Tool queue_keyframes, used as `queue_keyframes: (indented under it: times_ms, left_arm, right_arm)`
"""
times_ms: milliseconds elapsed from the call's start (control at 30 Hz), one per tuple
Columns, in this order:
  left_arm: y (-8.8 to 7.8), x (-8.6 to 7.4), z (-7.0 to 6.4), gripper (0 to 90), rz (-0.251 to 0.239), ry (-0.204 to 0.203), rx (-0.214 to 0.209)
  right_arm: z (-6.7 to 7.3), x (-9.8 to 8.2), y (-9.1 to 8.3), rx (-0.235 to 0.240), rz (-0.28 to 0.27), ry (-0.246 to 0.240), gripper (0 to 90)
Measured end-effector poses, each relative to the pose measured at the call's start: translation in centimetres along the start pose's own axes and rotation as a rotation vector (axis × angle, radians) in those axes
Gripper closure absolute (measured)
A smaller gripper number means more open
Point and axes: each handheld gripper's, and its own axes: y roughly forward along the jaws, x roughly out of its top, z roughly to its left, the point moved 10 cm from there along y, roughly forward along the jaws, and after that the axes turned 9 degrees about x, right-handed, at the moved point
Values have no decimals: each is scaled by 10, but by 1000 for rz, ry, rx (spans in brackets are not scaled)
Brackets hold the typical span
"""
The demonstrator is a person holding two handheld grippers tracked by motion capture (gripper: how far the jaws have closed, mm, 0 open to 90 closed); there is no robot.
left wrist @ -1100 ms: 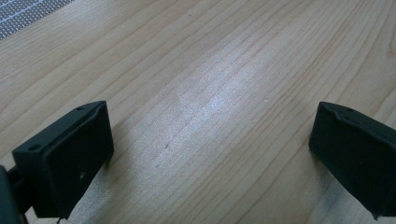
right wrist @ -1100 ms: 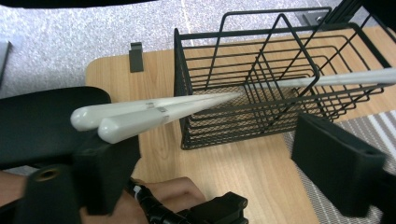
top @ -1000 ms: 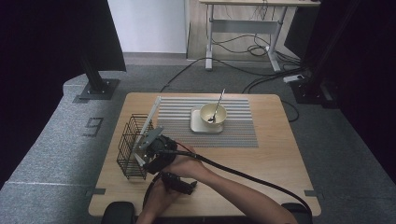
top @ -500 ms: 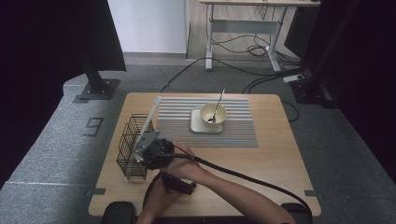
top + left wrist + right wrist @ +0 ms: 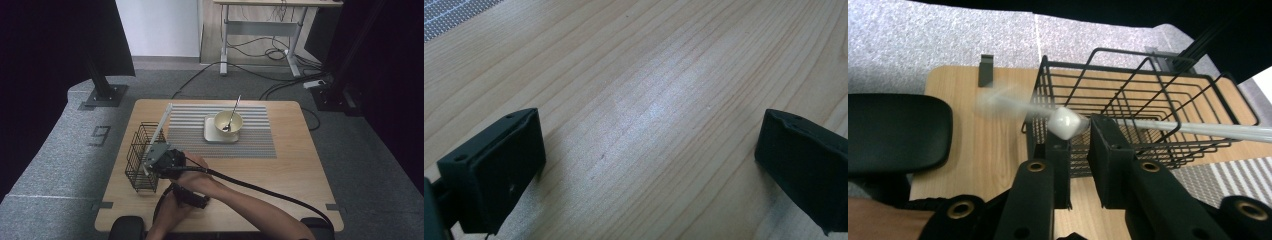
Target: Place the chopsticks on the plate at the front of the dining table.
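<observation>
The right gripper (image 5: pixel 1079 135) has just been closing its black jaws, and they now pinch a thin white stick (image 5: pixel 1198 128) with a small squarish white block (image 5: pixel 1064 123) on it. The stick lies across the top rim of the wire basket (image 5: pixel 1148 95), one end reaching past the basket toward the mat (image 5: pixel 250 142), the other blurred out beyond the basket's near corner. In the high view this gripper (image 5: pixel 162 157) sits right at the basket's (image 5: pixel 142 157) inner side, with its thick black cable trailing back over the forearm.

The basket is black wire, a boxy open grid, standing near the table's (image 5: pixel 295 170) left edge. Beside the basket lies the ribbed grey striped mat, and on it, well apart from the basket, a square pale plate (image 5: pixel 212 135) bearing a round cream bowl (image 5: pixel 228 121) with a metal spoon (image 5: pixel 233 112) leaning out.

The left gripper (image 5: pixel 649 155) rests low over bare, smooth, pale wood grain just in front of the basket, its blunt matte jaws standing wide apart with nothing between them. From the mat to the table's right edge the wood lies open.
</observation>
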Motion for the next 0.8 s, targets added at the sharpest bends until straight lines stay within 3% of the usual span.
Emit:
queue_keyframes:
  times_ms: [200,533,800]
  left_arm:
    - [0,0,0,0,-3,-1,0]
    - [0,0,0,0,2,1,1]
    - [0,0,0,0,-2,0,1]
  right_arm:
    - [-4,2,-2,-18,-22,8,822]
    - [-2,7,1,33,-78,71,758]
    - [-3,7,2,31,-96,82,752]
